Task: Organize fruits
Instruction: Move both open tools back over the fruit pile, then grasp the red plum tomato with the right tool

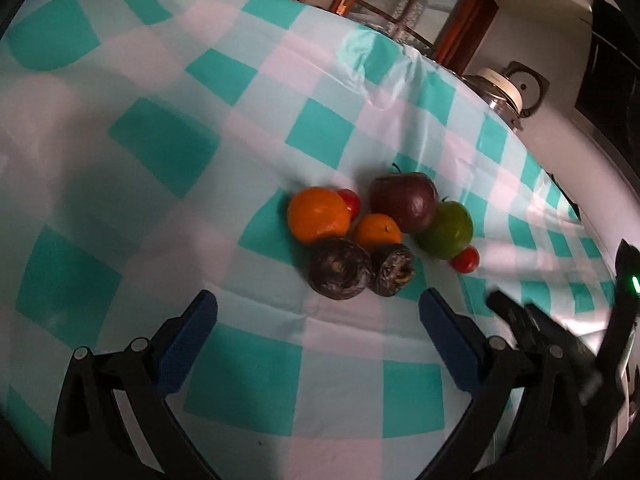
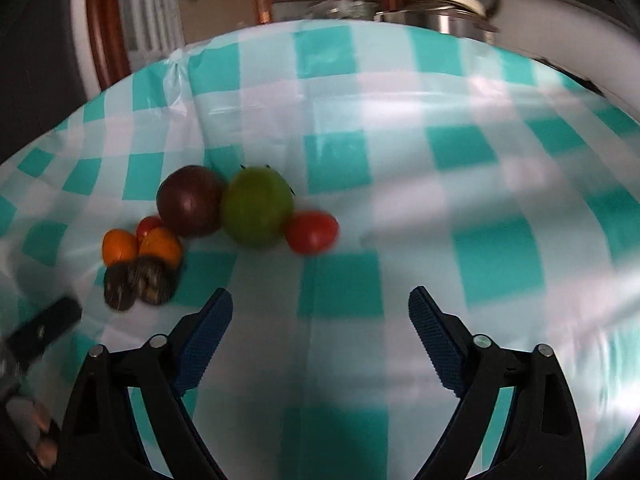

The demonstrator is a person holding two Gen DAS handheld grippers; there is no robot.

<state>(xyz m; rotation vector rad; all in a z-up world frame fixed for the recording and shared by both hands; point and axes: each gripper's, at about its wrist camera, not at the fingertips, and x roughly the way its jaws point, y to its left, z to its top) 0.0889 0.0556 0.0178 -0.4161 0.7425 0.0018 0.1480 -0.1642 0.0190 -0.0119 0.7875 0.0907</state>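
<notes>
Both the left hand-held gripper (image 1: 318, 306) and the right hand-held gripper (image 2: 320, 304) are held apart, empty. The red tomato (image 2: 311, 232), touching the green apple (image 2: 258, 210), is judged soft, smooth, light; gentle grasping across its middle is advised.

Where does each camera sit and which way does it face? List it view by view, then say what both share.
Left wrist: on the left gripper, looking forward and down at the fruit cluster ahead; its own two open blue-padded fingers show, and the other gripper's black tip at the right edge.
Right wrist: on the right gripper, aimed at the checked tablecloth, fruit off to its left; its own open fingers show.
Shared: green apple, dark red apple, the tablecloth.
</notes>
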